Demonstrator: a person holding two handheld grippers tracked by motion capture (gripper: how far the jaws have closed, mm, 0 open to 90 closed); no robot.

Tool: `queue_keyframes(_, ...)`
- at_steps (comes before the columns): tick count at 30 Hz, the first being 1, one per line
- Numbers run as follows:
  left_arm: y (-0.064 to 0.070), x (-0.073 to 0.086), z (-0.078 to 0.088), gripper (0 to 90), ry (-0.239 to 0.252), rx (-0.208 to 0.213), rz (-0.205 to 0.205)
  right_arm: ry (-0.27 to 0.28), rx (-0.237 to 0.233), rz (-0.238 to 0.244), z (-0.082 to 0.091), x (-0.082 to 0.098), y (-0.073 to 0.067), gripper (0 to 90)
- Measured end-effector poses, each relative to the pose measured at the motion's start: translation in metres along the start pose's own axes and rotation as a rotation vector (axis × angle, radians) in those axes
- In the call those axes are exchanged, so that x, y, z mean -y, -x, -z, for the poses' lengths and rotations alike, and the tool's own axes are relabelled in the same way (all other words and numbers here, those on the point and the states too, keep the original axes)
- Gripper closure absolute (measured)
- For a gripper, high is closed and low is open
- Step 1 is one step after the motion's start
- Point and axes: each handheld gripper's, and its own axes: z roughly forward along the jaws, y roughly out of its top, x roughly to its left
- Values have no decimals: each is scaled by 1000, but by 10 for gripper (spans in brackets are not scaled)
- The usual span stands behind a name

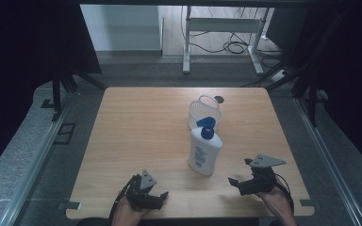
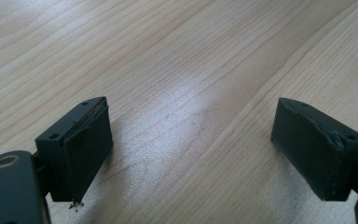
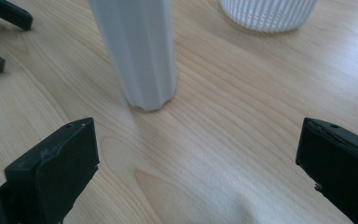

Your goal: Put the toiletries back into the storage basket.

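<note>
My lotion pump bottle [image 1: 205,151] stands upright at centre right of the high view, just in front of the white basket [image 1: 205,112]. In my right gripper view its top is cut off. My right gripper [image 1: 236,183] and left gripper [image 1: 162,197] both gape wide over the bare wooden surface [image 1: 136,127].

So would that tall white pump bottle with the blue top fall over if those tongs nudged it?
Probably, if nudged high: the tall white plastic pump bottle stands upright on a narrow base. Its smooth sides look slippery. Both tongs, left and right, are open and apart from it.
</note>
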Motion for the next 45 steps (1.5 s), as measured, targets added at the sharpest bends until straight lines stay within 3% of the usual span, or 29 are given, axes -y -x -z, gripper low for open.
queue_keyframes(22,0,0,0,118,-2,-5,2,31,-97,8,-16,-45,-14,0)
queue_keyframes(29,1,0,0,118,1,-5,8,23,-107,37,-23,-58,-19,0)
queue_keyframes(45,1,0,0,118,-1,-6,3,40,-130,51,-32,-85,-19,8)
